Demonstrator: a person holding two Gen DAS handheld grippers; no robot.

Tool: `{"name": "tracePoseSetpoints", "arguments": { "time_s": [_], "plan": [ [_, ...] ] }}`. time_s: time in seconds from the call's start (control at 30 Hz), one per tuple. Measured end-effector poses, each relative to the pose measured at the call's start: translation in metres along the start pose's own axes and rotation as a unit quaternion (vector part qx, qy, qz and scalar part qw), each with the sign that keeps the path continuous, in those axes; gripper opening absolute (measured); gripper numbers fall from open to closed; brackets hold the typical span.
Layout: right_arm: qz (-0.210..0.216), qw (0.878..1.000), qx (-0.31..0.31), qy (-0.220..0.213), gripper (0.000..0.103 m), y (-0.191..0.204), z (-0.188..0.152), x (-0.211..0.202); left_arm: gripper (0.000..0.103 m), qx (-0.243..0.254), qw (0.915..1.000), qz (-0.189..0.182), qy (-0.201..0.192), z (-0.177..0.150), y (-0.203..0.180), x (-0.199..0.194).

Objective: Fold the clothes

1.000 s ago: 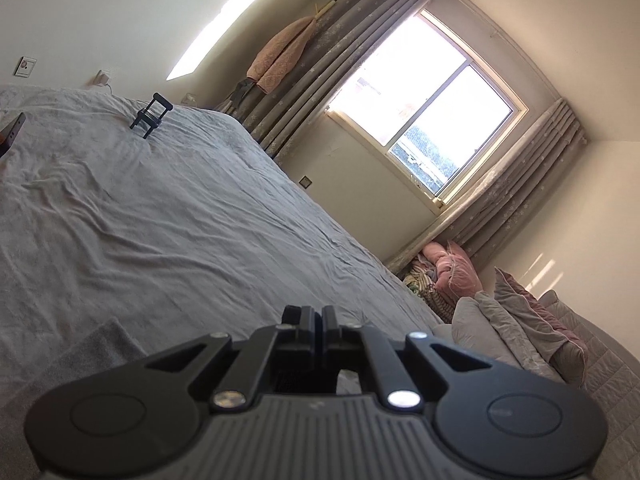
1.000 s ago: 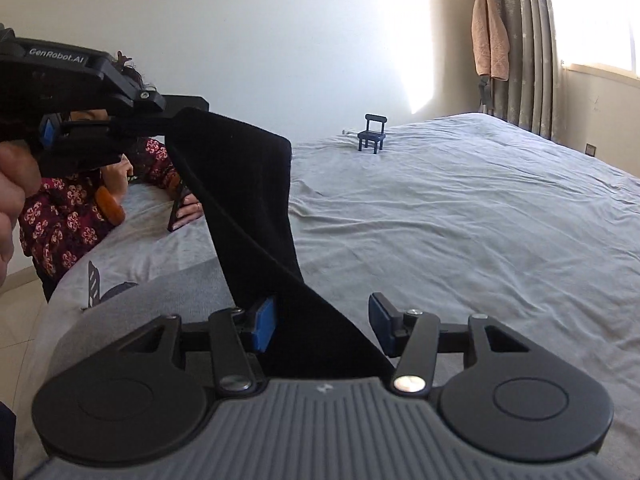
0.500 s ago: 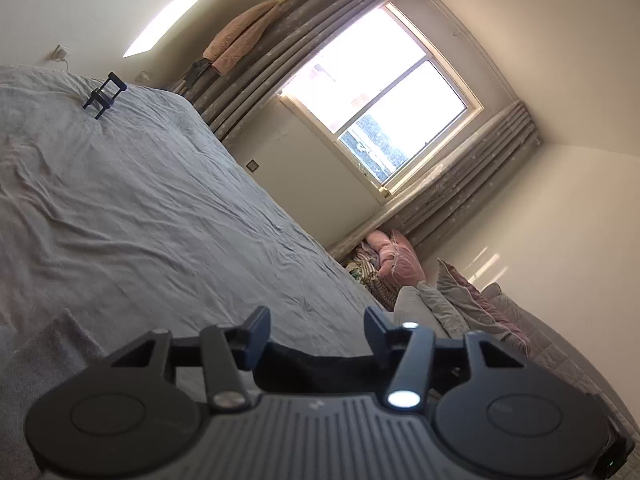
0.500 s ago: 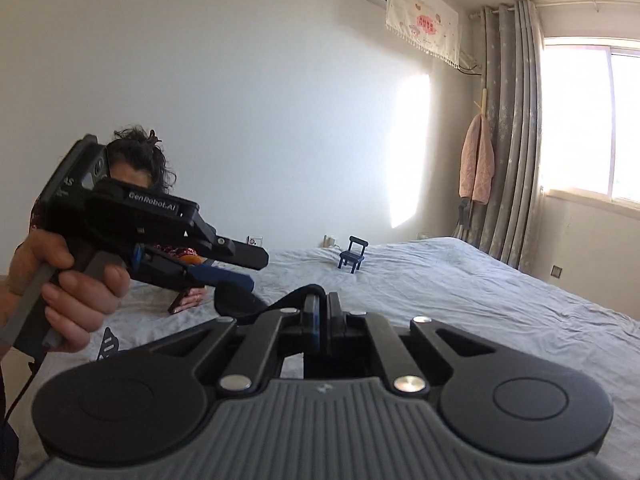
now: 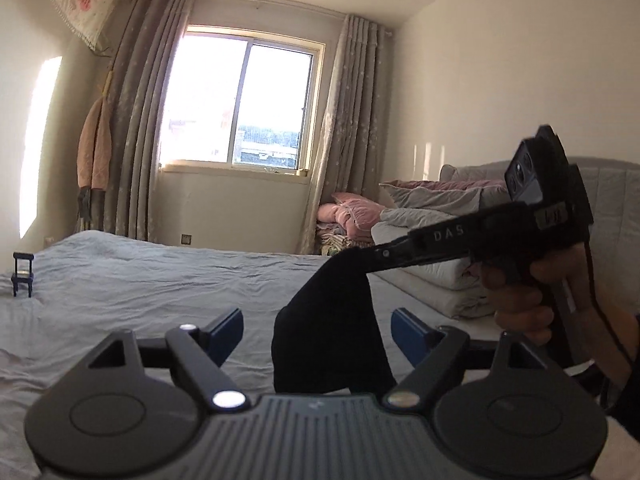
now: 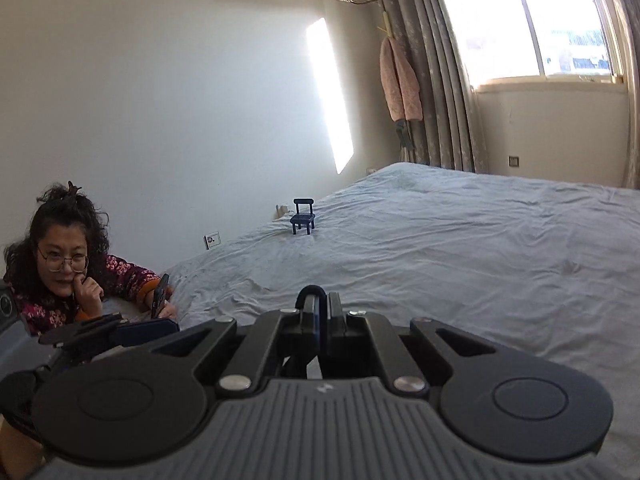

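**Dark garment hanging from one claw above the bed**

Black garment (image 5: 332, 320) dangles limp above the bed (image 5: 160, 280), pinched at its top edge by the right gripper (image 5: 380, 256), jaws clamped. Left gripper (image 5: 318, 328) is opening, cloth between its pads, untouched. Soft, light; likely best taken at a lower corner.

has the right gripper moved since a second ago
Yes. The right gripper, shut on the black garment, has risen: the small chair on the bed sits lower in its view.
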State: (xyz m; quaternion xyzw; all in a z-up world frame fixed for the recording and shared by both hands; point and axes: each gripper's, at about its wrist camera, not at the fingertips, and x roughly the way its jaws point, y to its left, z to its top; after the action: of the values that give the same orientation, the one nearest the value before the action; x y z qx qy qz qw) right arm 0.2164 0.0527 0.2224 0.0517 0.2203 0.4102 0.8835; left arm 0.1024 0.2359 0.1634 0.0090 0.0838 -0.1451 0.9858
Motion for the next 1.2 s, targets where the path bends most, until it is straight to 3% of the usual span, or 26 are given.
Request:
{"name": "tracePoseSetpoints", "arguments": {
  "time_s": [0.17, 0.33, 0.37, 0.4, 0.43, 0.47, 0.5, 0.6, 0.67, 0.73, 0.8, 0.9, 1.0, 1.1, 1.2],
  "plan": [
    [0.012, 0.997, 0.066, 0.023, 0.004, 0.007, 0.005, -0.001, 0.082, 0.121, 0.9916, 0.041, 0.02, -0.014, -0.034, 0.014],
    [0.042, 0.998, 0.043, 0.024, 0.004, 0.018, 0.004, -0.017, 0.082, 0.14, 0.9874, 0.068, 0.027, -0.017, -0.041, 0.022],
    [0.047, 0.998, 0.037, 0.021, 0.004, 0.019, 0.003, -0.021, 0.076, 0.143, 0.9869, 0.068, 0.03, -0.018, -0.042, 0.023],
    [0.051, 0.998, 0.032, 0.019, 0.004, 0.02, 0.003, -0.024, 0.063, 0.146, 0.9865, 0.066, 0.035, -0.018, -0.041, 0.026],
    [0.05, 0.998, 0.028, 0.019, 0.004, 0.02, 0.002, -0.026, 0.053, 0.141, 0.9874, 0.061, 0.04, -0.018, -0.039, 0.026],
    [0.049, 0.998, 0.025, 0.019, 0.004, 0.02, 0.002, -0.027, 0.026, 0.131, 0.9889, 0.054, 0.046, -0.016, -0.036, 0.026],
    [0.047, 0.998, 0.022, 0.02, 0.004, 0.02, 0.002, -0.028, 0.012, 0.121, 0.9902, 0.047, 0.051, -0.015, -0.033, 0.026],
    [0.04, 0.999, 0.016, 0.021, 0.004, 0.014, 0.001, -0.028, 0.008, 0.079, 0.9955, 0.013, 0.05, -0.007, -0.017, 0.016],
    [0.039, 0.999, 0.011, 0.024, 0.004, 0.011, 0.002, -0.024, 0.007, 0.02, 0.9989, -0.027, 0.032, 0.003, 0.002, -0.001],
    [0.042, 0.999, 0.001, 0.03, 0.004, 0.009, 0.004, -0.016, 0.007, -0.055, 0.9964, -0.064, 0.004, 0.008, 0.027, -0.015],
    [0.049, 0.998, -0.01, 0.044, 0.005, 0.011, 0.005, 0.003, 0.007, -0.131, 0.9871, -0.09, -0.02, 0.011, 0.052, -0.025],
    [0.045, 0.996, -0.047, 0.067, 0.005, 0.022, -0.001, 0.041, 0.007, -0.242, 0.9678, -0.068, 0.009, 0.002, 0.086, -0.02],
    [0.022, 0.993, -0.073, 0.092, 0.006, 0.031, -0.016, 0.084, 0.007, -0.363, 0.9286, -0.04, 0.066, -0.023, 0.116, -0.002],
    [0.002, 0.991, -0.068, 0.115, 0.014, 0.03, -0.035, 0.114, 0.008, -0.422, 0.9003, -0.005, 0.108, -0.045, 0.127, 0.011],
    [-0.007, 0.991, -0.063, 0.122, 0.014, 0.026, -0.053, 0.118, 0.008, -0.443, 0.889, 0.008, 0.116, -0.054, 0.13, 0.012]
  ]
}}
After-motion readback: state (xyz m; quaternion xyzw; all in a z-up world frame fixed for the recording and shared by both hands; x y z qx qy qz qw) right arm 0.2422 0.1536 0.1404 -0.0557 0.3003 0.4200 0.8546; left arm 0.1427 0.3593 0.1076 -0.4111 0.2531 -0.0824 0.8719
